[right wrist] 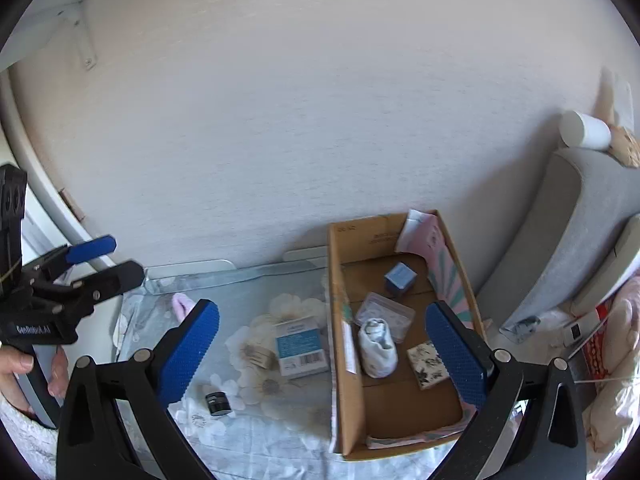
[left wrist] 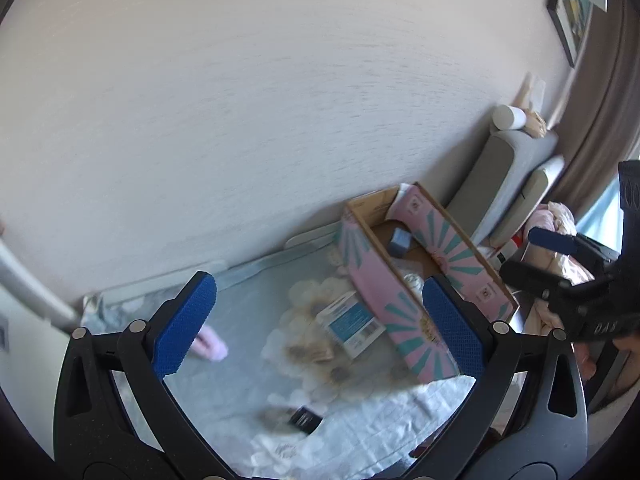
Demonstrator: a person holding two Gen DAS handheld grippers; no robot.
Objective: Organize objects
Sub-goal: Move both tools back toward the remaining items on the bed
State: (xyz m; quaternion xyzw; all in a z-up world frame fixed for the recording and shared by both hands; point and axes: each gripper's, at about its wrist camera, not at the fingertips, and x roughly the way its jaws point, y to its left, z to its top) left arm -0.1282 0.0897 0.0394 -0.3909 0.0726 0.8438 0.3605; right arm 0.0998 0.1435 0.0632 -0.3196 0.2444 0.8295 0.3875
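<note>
An open cardboard box (right wrist: 348,248) with pink and teal sides (left wrist: 384,292) stands on a floral cloth by the wall. Inside lie a small blue cube box (right wrist: 400,277), a clear bag (right wrist: 386,312), a rolled white sock (right wrist: 377,346) and a patterned block (right wrist: 428,364). Outside it lie a blue and white carton (right wrist: 299,347) (left wrist: 352,322), a small black jar (right wrist: 217,403) (left wrist: 305,420) and a pink item (right wrist: 182,305) (left wrist: 210,346). My left gripper (left wrist: 316,326) is open and empty above the cloth. My right gripper (right wrist: 320,354) is open and empty above the box.
A grey cushioned chair (right wrist: 568,240) with a white roll (right wrist: 584,130) on top stands right of the box. Pink bedding and clutter (right wrist: 608,360) lie at the far right. The wall (right wrist: 320,120) runs behind the table.
</note>
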